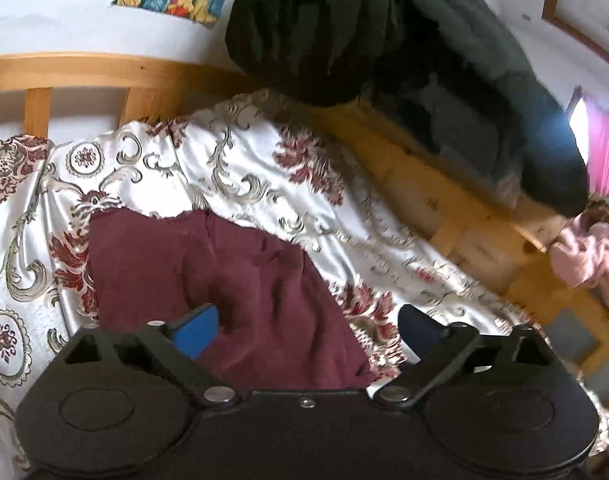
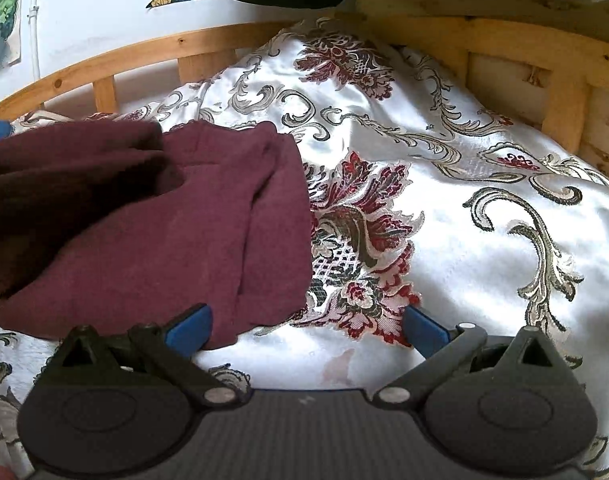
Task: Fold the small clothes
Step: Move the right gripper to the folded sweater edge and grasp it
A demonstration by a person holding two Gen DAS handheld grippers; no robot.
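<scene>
A maroon garment lies folded over on a white bedspread with red and grey floral patterns. My left gripper hangs just above the garment's near edge, its blue fingers spread wide with no cloth pinched between them. In the right wrist view the same maroon garment fills the left side, a fold bunched at its far left. My right gripper stands open over the garment's near right corner, its left finger above the cloth and its right finger over the bedspread.
A wooden bed rail runs behind the bedspread, and again at the right. A person in dark clothing leans over the far side. Pink cloth lies beyond the bed at right.
</scene>
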